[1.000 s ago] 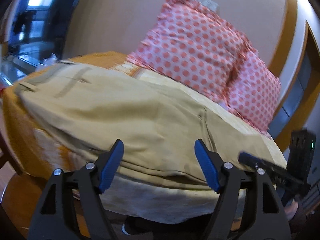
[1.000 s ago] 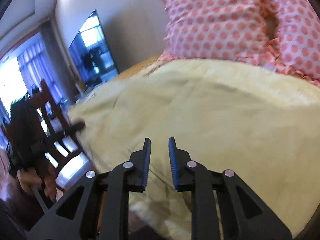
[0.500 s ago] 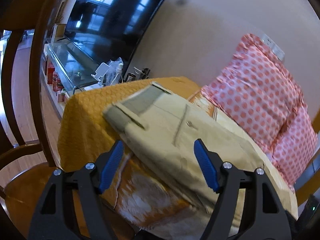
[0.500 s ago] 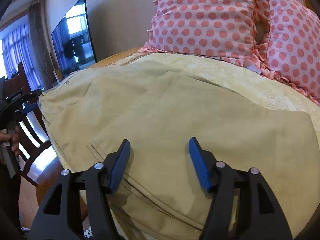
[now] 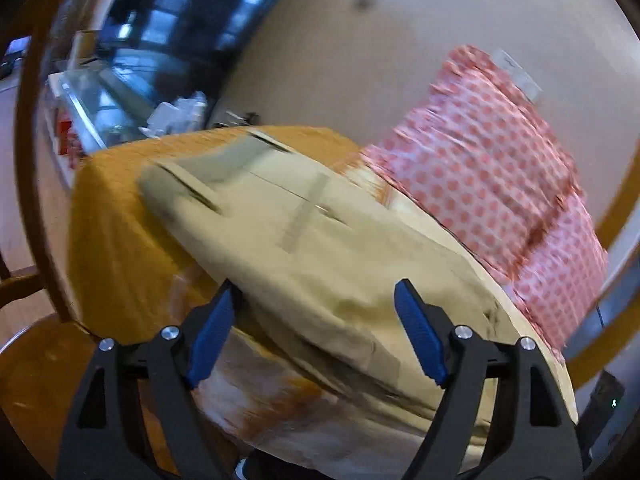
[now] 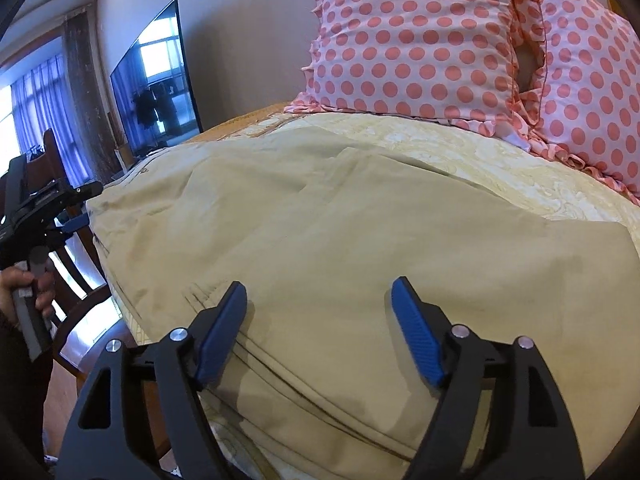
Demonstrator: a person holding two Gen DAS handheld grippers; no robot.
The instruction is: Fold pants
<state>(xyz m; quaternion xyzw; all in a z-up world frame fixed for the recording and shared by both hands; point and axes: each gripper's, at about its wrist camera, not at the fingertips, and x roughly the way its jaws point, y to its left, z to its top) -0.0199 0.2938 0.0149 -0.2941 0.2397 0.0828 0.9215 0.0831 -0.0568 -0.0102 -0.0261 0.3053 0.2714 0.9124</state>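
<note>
1. Left wrist view, nearest first: my left gripper (image 5: 316, 336) has its blue-padded jaws spread wide and holds nothing; the near edge of the khaki pants (image 5: 320, 264) shows between the two pads, though blur keeps me from telling whether either pad touches the cloth.
2. Just past the pads, the pants lie flat across the orange bedspread (image 5: 104, 216), running from the waistband at the upper left down to the lower right. A pale patterned patch of the spread shows below the pants' near edge.
3. Farther back in this view, two pink polka-dot pillows (image 5: 480, 168) lean against the wall on the right. A dark television (image 5: 192, 20) stands on the left, with small clutter on the stand beneath it, too smeared to name.
4. A wooden chair (image 5: 28, 160) curves down the left edge of the picture.
5. Right wrist view, nearest first: my right gripper (image 6: 320, 332) is likewise released, jaws wide apart and gripping nothing, poised over the pants (image 6: 340, 240) near a seam with several folded layers along the near edge.
6. Beyond that, the khaki cloth spreads broadly over the bed, with shallow creases near its far side.
7. At the far left my left hand (image 6: 24, 288) grips the handle of the other tool, beside the chair.
8. Farthest off, the two pillows (image 6: 420, 40) stand upright against the wall, the television (image 6: 156, 80) to their left, purple curtains (image 6: 36, 120) beyond.
</note>
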